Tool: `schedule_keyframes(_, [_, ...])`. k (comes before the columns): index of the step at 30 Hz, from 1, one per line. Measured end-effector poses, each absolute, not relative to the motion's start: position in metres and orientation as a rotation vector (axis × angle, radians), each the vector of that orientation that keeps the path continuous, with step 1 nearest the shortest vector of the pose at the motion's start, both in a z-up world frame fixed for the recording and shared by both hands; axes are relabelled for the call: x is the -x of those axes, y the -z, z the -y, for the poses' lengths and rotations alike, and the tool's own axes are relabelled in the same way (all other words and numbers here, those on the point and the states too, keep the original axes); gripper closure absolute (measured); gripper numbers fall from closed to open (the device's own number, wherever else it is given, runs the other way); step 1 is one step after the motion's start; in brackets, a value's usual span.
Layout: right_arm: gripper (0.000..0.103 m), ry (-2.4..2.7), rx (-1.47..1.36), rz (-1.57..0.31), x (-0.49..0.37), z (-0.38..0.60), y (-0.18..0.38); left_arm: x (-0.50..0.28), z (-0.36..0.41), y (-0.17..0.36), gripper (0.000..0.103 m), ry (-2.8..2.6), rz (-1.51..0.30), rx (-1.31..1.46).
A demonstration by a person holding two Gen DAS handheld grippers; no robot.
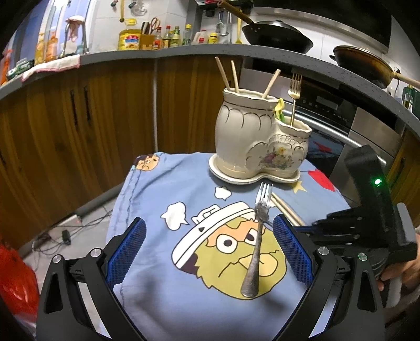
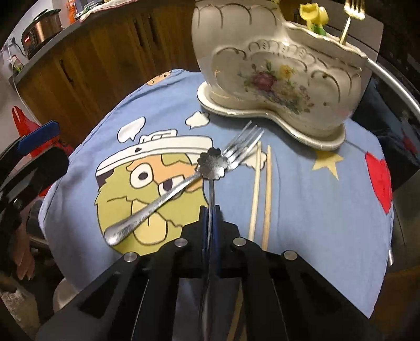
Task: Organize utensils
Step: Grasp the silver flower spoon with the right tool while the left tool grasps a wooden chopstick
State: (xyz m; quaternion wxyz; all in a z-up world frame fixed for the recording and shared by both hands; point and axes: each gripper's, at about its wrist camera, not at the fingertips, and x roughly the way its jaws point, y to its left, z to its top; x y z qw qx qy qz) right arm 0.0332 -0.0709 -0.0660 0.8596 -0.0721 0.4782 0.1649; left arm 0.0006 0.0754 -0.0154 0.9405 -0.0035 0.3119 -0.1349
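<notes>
The right claw (image 2: 210,209) is clamped tight on the thin handle of a flower-headed spoon (image 2: 212,163), whose scalloped metal head sticks out toward twelve o'clock, just above the cloth. Under that head, a silver fork (image 2: 168,195) lies on the cartoon-print blue cloth (image 2: 315,204) covering the table, tines at one o'clock and handle end at seven. At the claw's three o'clock, two pale chopsticks (image 2: 262,188) lie side by side. Beyond, from twelve to two, the cream ceramic holder (image 2: 275,78) stands on its saucer, a gold fork (image 2: 349,21) upright in its lower pocket.

The left claw (image 1: 210,241) hangs wide open and empty over the cloth, the silver fork between its blue pads (image 1: 291,249).
</notes>
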Motion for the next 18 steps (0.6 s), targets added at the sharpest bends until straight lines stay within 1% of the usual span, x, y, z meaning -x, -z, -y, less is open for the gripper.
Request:
schedule_keyframes(4, [0.098,-0.348,0.166,-0.974,-0.038,0.067,0.070,-0.001,-0.073,0.015,0.007,0.274,-0.646,0.010])
schedule_keyframes(8, [0.100,-0.383,0.099,-0.947,-0.032,0.078,0.065,0.000,-0.069,0.016,0.007,0.275,-0.659,0.010])
schedule_keyframes(17, [0.100,-0.419,-0.005,-0.861,-0.009,0.135,0.023,-0.006,-0.036,0.022,0.007,0.320,-0.712,-0.022])
schedule_keyframes(18, [0.100,-0.416,-0.014,-0.854,-0.008,0.144,0.019,-0.008,-0.029,0.024,0.008,0.330,-0.725,-0.026])
